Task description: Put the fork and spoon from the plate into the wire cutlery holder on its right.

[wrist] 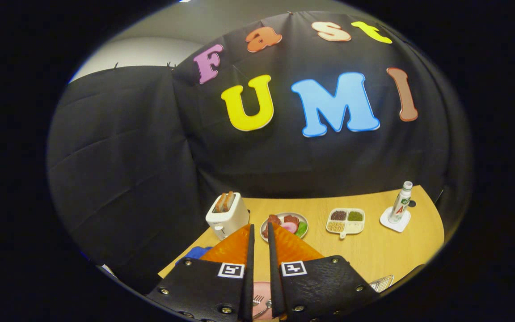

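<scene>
Gripper (259, 232) at bottom centre of the frame, fingers close together with only a narrow slit between them, holding nothing. Through that slit, low in the frame, a pink plate (262, 288) with fork (257, 299) and spoon (267, 307) lying on it, partly hidden by the gripper body. Both utensils on the plate, so by this view nothing moved yet: fork and spoon both left to lift and drop in. Wire cutlery holder (382, 282) at lower right, just past the gripper body, only its rim peeking out; contents impossible to tell.

Wooden table (373, 250) spreading across the lower middle of the frame. Blue object (195, 253) at lower left beside the fingers, too hidden to name. Further back, left of the fingertips, a white toaster (227, 214) with two slices of bread standing in its slots. Just beyond the fingertips, a round plate of food (286, 223). Right of that, a white divided dish (346, 221) with grains and seeds in its compartments. At the far right of the table, a small upright bottle (401, 202) on a white coaster (394, 220). None of these between plate and holder, so path likely open. Black cloth wall filling the upper frame.
</scene>
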The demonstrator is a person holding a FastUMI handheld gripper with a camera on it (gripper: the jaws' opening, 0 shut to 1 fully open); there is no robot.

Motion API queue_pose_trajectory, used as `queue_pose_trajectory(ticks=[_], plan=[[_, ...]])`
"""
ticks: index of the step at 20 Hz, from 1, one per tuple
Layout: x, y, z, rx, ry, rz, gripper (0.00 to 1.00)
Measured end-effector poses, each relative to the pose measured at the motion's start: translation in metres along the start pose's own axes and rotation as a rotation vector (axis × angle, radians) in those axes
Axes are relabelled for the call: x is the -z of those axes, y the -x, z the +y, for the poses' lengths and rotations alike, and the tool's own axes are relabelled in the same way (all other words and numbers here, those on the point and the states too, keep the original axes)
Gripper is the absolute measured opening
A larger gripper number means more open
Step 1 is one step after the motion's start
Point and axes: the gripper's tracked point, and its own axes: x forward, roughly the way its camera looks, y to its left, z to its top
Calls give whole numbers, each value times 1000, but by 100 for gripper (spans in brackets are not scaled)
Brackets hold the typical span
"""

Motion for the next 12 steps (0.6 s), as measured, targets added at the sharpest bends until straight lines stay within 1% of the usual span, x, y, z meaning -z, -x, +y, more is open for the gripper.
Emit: queue_pose_trajectory(ticks=[4, 12], plan=[[54, -10, -10, 25, -45, 159, 16], [145, -17, -22, 47, -138, 408, 16]])
